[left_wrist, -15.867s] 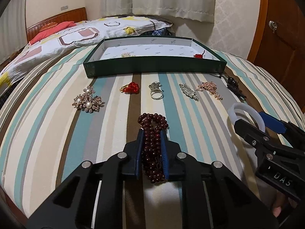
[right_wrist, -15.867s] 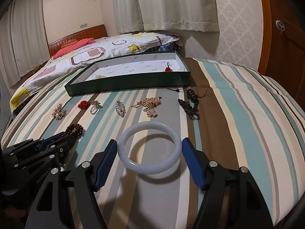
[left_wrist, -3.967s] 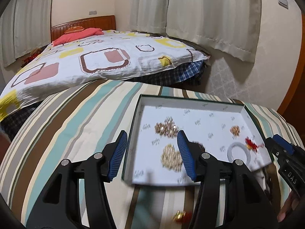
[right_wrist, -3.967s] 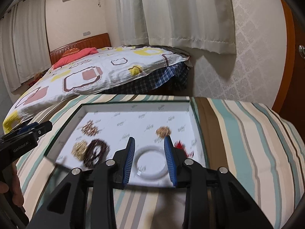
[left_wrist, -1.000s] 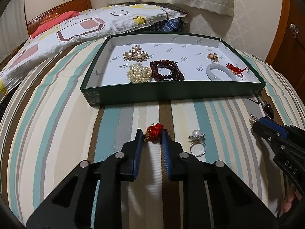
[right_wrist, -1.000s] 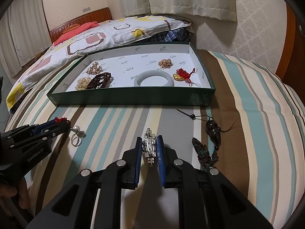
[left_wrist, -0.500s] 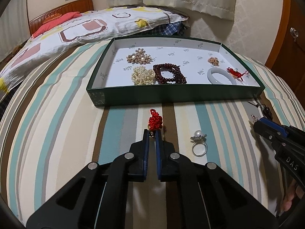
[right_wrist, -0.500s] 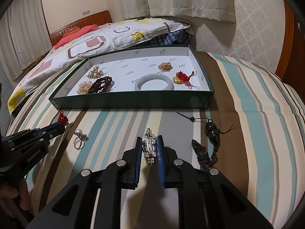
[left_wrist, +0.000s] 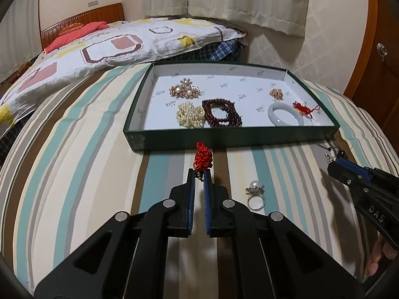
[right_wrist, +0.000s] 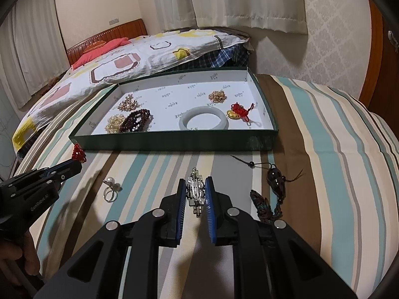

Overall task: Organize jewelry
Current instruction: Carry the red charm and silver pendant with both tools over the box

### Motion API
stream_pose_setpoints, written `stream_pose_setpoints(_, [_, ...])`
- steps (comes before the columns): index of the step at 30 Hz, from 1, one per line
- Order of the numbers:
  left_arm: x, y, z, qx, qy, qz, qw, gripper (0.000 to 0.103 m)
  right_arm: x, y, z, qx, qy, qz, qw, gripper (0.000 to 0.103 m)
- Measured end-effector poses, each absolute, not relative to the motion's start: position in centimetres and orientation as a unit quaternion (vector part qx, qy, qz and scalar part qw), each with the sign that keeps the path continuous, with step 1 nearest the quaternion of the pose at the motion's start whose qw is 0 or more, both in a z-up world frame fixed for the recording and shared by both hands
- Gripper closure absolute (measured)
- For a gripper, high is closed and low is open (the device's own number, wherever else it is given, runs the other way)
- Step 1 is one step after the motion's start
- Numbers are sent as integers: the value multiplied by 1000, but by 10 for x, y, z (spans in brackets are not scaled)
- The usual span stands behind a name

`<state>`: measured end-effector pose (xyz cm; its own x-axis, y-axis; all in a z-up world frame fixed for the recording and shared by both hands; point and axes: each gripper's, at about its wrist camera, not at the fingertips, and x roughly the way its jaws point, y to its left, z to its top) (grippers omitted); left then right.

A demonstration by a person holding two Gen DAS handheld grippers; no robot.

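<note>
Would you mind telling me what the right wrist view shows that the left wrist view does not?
Only the right wrist view shows the silver brooch clamped in the right gripper, the whole dark corded pendant on the bedspread, and the gold piece beside the red tassel charm.

Only the left wrist view shows the left gripper head-on, shut on the red knot ornament.

Both show the green tray with its pearl cluster, dark bead bracelet and white bangle, plus the pearl ring outside it.
</note>
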<state>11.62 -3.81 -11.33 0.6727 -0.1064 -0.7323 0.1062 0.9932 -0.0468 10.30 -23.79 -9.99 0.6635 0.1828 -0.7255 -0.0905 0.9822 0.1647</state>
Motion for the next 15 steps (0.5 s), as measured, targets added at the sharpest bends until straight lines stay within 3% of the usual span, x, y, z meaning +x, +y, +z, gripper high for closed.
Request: stream_pose_setpoints(15, [123,-42,-75,-9,356,-71,932,96,114,-234,-67,56,363,83,926,87])
